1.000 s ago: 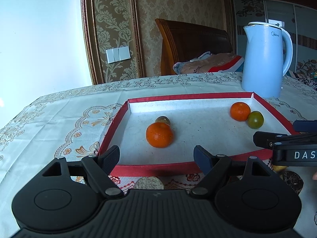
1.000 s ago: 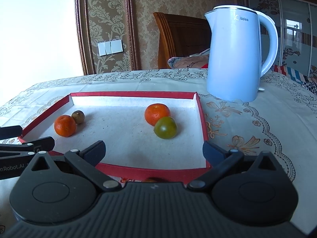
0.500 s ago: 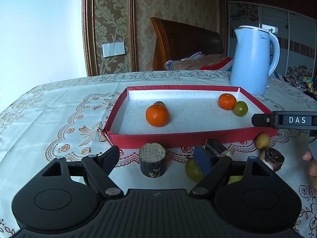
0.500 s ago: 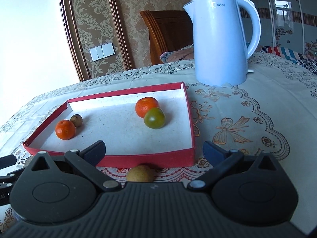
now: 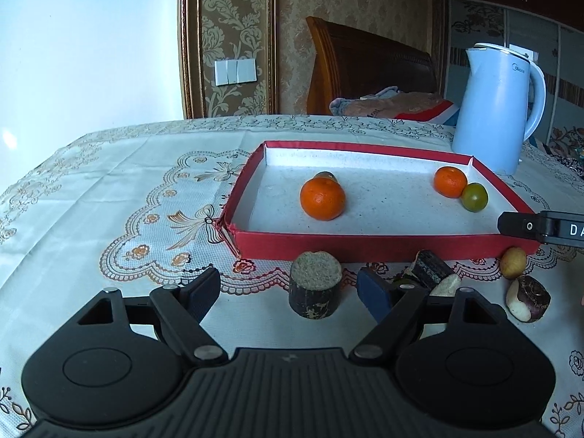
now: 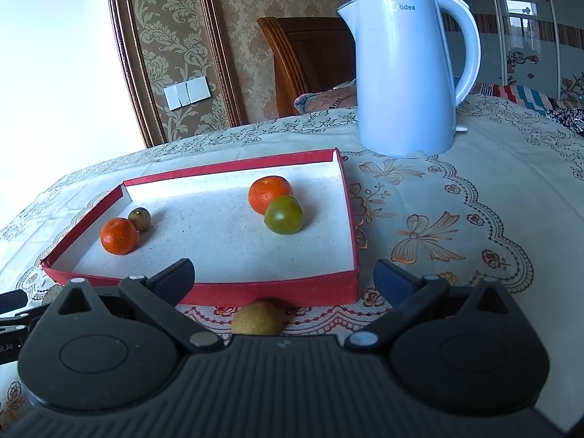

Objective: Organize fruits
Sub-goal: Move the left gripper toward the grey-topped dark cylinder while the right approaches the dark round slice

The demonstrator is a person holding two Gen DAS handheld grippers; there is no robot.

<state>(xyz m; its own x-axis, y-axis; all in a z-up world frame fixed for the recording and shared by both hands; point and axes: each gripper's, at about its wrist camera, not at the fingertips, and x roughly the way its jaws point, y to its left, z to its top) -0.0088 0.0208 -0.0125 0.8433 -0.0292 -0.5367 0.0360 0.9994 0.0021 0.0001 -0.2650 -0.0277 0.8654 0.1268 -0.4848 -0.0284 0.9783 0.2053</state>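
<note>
A red-walled tray point(image 5: 383, 246) point(image 6: 277, 288) holds two oranges point(image 5: 322, 199) point(image 5: 450, 181), a green fruit point(image 5: 474, 197) point(image 6: 284, 214) and a small brown fruit point(image 6: 139, 218). On the cloth in front of the tray lie a dark sugarcane stub point(image 5: 315, 284), two more dark cut pieces point(image 5: 430, 268) point(image 5: 529, 297) and a small yellow-brown fruit point(image 5: 513, 262) point(image 6: 256, 318). My left gripper point(image 5: 288, 290) is open and empty, with the stub between its fingers. My right gripper point(image 6: 283, 279) is open and empty just above the yellow-brown fruit.
A pale blue electric kettle point(image 5: 492, 109) point(image 6: 408, 73) stands on the table behind the tray's right end. The embroidered tablecloth point(image 5: 109, 197) stretches left of the tray. A wooden headboard point(image 5: 365, 65) and wall stand beyond the table.
Both grippers have pulled back from the tray toward the table's near edge. The fruit and cut pieces in front of the tray have come into view. Both stayed open.
</note>
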